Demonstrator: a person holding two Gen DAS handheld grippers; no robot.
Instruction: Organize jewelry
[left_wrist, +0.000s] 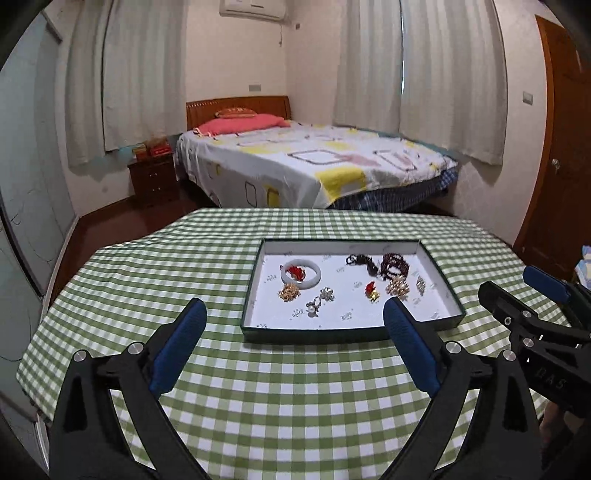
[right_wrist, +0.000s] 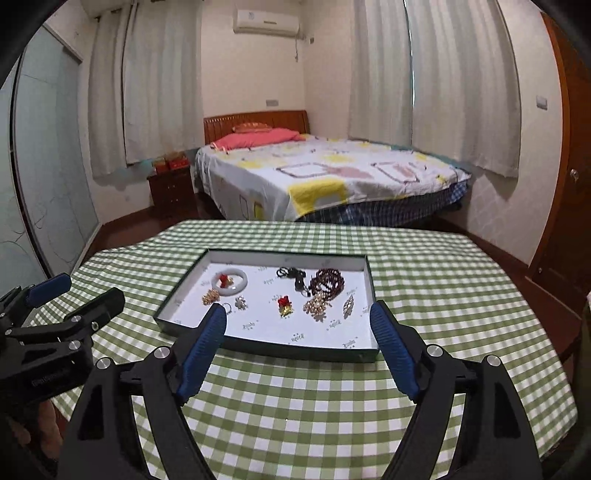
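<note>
I see a round table draped in a green-and-white checked cloth (left_wrist: 280, 398), and on it a shallow dark-rimmed tray (left_wrist: 255, 288) with a white lining, holding all the jewelry. My left gripper (left_wrist: 295, 325) hangs above the cloth just short of the tray's near edge, its blue-padded jaws spread wide with nothing between them. My right gripper (right_wrist: 298, 325) hovers beside it, also spread open and empty, its two pads framing the tray's near rim from above. Each gripper shows at the edge of the other's view, close alongside. Inside the tray, at the left, a pale bangle (left_wrist: 301, 275) lies flat with a red tassel (left_wrist: 295, 273) inside its ring. Just in front of it sits a small gold ornament (left_wrist: 289, 294), and to the right of that a pair of silver pieces with a pearl (left_wrist: 319, 301). Toward the far right, a dark cord pendant (left_wrist: 364, 263) lies beside a coiled string of dark red beads (left_wrist: 397, 263). In front of those rest a small red-and-gold charm (left_wrist: 372, 290), a gold flower-shaped brooch (left_wrist: 398, 287) and a small silvery brooch (left_wrist: 421, 285). Beyond the table stand a bed (left_wrist: 314, 162) with a patterned cover and a pink pillow (left_wrist: 240, 123), and white curtains (left_wrist: 424, 74).
</note>
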